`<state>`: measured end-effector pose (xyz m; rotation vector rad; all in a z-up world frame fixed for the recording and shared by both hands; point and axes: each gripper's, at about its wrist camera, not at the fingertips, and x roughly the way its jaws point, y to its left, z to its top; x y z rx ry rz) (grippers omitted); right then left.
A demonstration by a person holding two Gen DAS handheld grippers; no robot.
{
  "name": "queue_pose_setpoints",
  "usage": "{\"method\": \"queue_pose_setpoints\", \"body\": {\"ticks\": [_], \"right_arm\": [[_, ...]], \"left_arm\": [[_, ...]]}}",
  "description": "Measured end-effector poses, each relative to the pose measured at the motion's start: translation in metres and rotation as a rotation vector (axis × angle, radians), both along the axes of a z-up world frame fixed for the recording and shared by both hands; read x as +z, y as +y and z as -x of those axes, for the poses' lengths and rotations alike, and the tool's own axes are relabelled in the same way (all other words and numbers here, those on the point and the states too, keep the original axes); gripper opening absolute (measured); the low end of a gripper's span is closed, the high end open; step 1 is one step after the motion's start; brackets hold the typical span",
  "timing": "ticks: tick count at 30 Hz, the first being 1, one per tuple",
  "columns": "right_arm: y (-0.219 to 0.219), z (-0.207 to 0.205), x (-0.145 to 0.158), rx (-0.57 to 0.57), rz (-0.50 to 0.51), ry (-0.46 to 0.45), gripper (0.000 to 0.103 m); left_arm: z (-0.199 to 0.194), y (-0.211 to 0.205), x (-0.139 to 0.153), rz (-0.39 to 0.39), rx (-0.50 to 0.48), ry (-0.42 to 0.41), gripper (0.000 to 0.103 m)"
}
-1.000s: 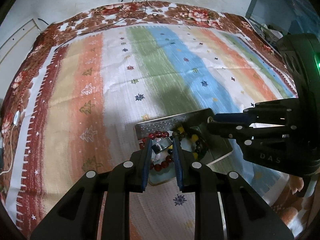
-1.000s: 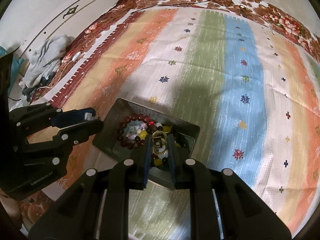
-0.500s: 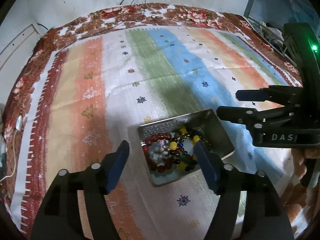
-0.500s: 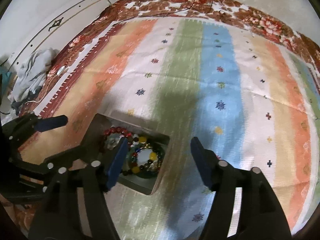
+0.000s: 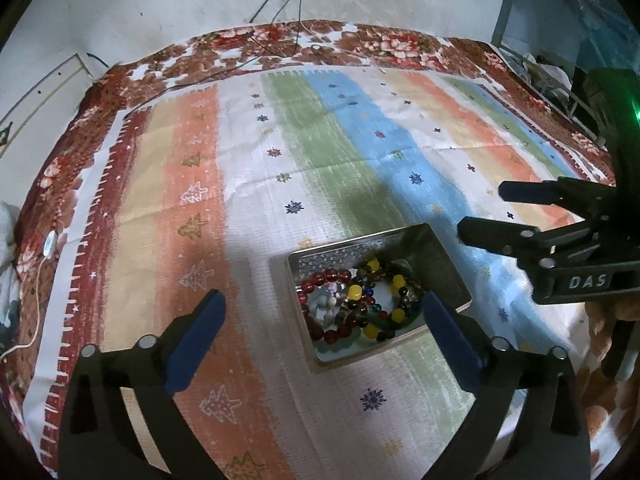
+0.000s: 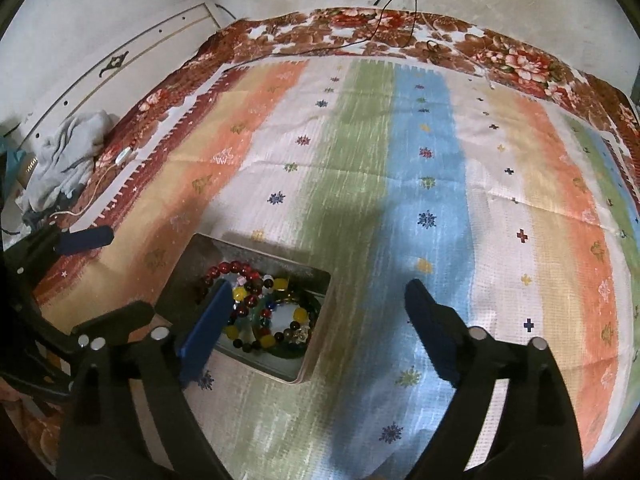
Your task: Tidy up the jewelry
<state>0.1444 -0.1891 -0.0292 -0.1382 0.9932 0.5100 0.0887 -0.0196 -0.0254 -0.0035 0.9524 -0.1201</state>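
A small metal tin (image 5: pixel 444 256) sits on the striped bedspread and holds several bead bracelets (image 5: pixel 356 306), red, yellow and dark. It shows in the right wrist view too (image 6: pixel 184 264), with the bracelets (image 6: pixel 260 308) inside. My left gripper (image 5: pixel 320 322) is wide open above the tin's near side, empty. My right gripper (image 6: pixel 320 316) is wide open and empty, its left finger over the tin. The right gripper also shows at the right of the left wrist view (image 5: pixel 520 216).
The striped bedspread (image 5: pixel 340 152) covers a bed with a floral border (image 6: pixel 400 32). Crumpled grey clothes (image 6: pixel 64 156) lie at the left edge. Cables (image 5: pixel 280 0) run along the wall behind. A white charger and cord (image 5: pixel 48 242) lie on the left border.
Both grippers were shut down in the tin on bracelets; they have opened wide, let the jewelry go, and pulled up and back from the tin.
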Motion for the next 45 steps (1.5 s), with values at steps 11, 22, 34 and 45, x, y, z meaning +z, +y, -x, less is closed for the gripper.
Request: {"method": "queue_pose_setpoints", "body": {"ticks": [11,22,34,45], "right_arm": [[-0.015,0.019,0.011,0.012,-0.044,-0.061,0.098],[-0.022,0.04,0.016,0.033,-0.065,-0.117,0.098],[-0.018,0.041,0.007,0.045,-0.043,-0.114,0.098],[-0.019,0.041,0.007,0.032,-0.047,-0.127,0.098]], "left_arm": [[0.015,0.006,0.003,-0.016,0.048,-0.036,0.097],[0.027,0.0,0.012,-0.042,0.043,-0.094,0.097],[0.033,-0.004,0.017,-0.016,0.007,-0.148,0.097],[0.032,-0.002,0.014,-0.059,0.041,-0.149,0.097]]}}
